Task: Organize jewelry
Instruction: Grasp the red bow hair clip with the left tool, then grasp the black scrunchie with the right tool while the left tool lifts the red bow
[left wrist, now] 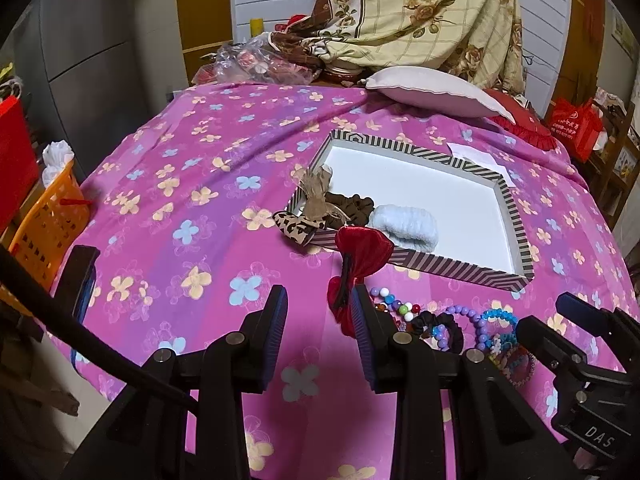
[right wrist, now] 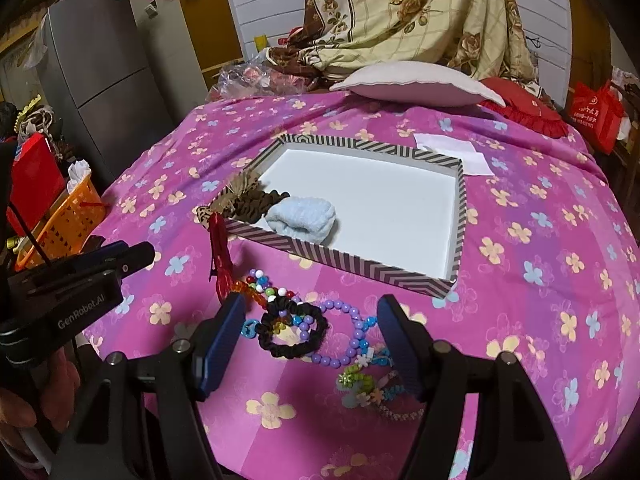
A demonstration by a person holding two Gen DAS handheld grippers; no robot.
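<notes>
A striped box (left wrist: 452, 264) (right wrist: 384, 278) with a white floor lies on the pink floral cloth. Inside at its near-left corner are a brown scrunchie (left wrist: 348, 206) (right wrist: 256, 200), a light blue scrunchie (left wrist: 404, 226) (right wrist: 304, 216) and a tan bow (left wrist: 316, 196). A leopard bow (left wrist: 294, 226) hangs over the rim. A red bow clip (left wrist: 356, 260) (right wrist: 220, 258) leans against the box front. Bead bracelets (left wrist: 460, 320) (right wrist: 348, 332) and a black scrunchie (right wrist: 292, 332) lie in front. My left gripper (left wrist: 320, 328) is open, just left of the red bow. My right gripper (right wrist: 308, 340) is open around the black scrunchie.
A pink pillow (right wrist: 416, 82), a red cushion (right wrist: 524, 112) and a floral blanket (right wrist: 420, 12) are at the back. White paper (right wrist: 452, 150) lies behind the box. An orange basket (left wrist: 48, 220) and red bag stand off the left edge.
</notes>
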